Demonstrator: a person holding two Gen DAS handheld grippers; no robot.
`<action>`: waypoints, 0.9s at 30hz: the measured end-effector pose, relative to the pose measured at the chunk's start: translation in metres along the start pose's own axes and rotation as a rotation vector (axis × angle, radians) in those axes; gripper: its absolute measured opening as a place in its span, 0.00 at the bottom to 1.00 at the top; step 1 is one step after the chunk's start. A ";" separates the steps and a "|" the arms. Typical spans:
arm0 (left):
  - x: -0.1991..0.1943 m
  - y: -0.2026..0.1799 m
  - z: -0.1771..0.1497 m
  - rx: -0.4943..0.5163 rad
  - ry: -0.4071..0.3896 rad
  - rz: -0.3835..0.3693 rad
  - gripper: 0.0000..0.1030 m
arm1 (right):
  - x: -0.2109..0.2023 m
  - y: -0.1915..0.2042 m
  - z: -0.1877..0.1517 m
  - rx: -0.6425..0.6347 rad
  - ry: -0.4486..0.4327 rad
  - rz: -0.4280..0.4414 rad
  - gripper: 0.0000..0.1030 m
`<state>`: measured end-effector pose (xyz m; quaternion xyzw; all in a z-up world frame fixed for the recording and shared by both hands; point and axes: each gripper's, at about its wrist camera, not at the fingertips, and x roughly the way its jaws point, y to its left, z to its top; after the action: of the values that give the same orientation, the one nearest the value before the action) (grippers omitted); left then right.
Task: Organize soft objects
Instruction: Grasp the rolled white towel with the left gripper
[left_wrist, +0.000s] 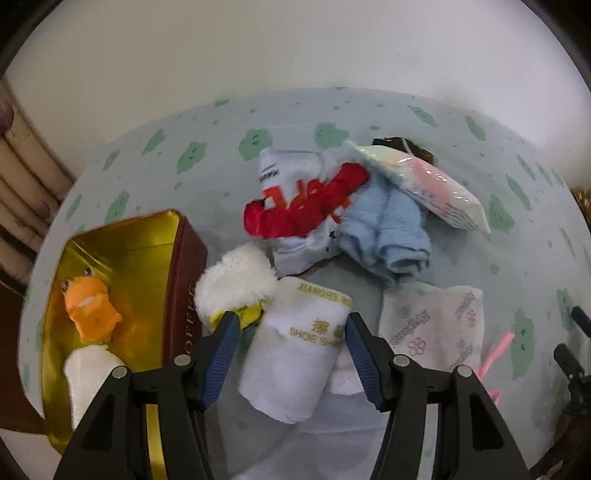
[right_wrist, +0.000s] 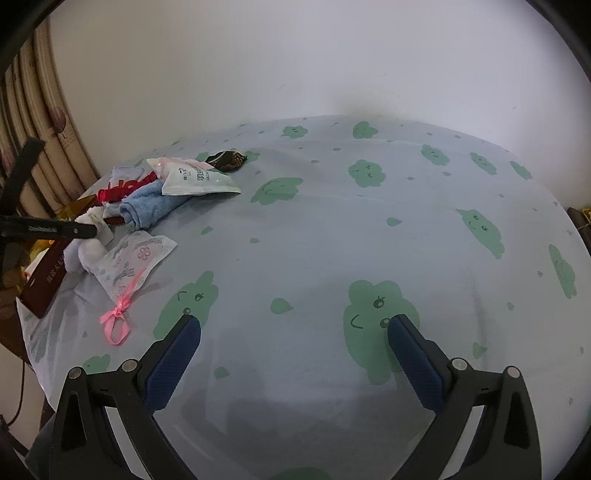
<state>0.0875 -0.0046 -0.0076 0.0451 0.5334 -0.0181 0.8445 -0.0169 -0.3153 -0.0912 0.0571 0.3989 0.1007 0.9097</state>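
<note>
Picking step under way: left gripper (left_wrist: 290, 328) poised over the rolled white cloth (left_wrist: 295, 354), jaws spread wide on either side of it, pads not yet pressing. Nothing held. Looks like the next soft thing bound for the tin (left_wrist: 122, 236), which sits by the left edge of the tablecloth (left_wrist: 480, 147) with an orange toy (left_wrist: 92, 306) and a white roll (left_wrist: 88, 376) already inside.

Next move, by the look of it: lower a touch, centre on the roll, squeeze across its width, then lift and swing left over the tin's rim. Soft and loosely rolled, so likely to sag or unroll if pinched near one end.

The cloth itself: white, gold lettering, rolled up, lying beside the tin's dark red wall, touching a fluffy white thing (left_wrist: 234, 280) and a patterned pouch (left_wrist: 432, 325).

Right gripper (right_wrist: 293, 326) wide apart too, empty, over bare tablecloth well away from the pile.
</note>
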 end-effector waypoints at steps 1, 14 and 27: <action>0.001 0.006 -0.001 -0.029 -0.009 -0.037 0.38 | 0.000 -0.001 0.000 0.003 -0.001 0.004 0.98; -0.063 0.014 -0.037 -0.107 -0.127 -0.181 0.20 | 0.003 -0.002 0.000 0.023 0.019 0.009 0.98; -0.097 0.030 -0.101 -0.171 -0.111 -0.256 0.21 | -0.009 0.096 0.019 -0.238 -0.005 0.253 0.98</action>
<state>-0.0431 0.0329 0.0383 -0.0964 0.4869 -0.0823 0.8642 -0.0223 -0.2244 -0.0540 -0.0009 0.3714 0.2605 0.8912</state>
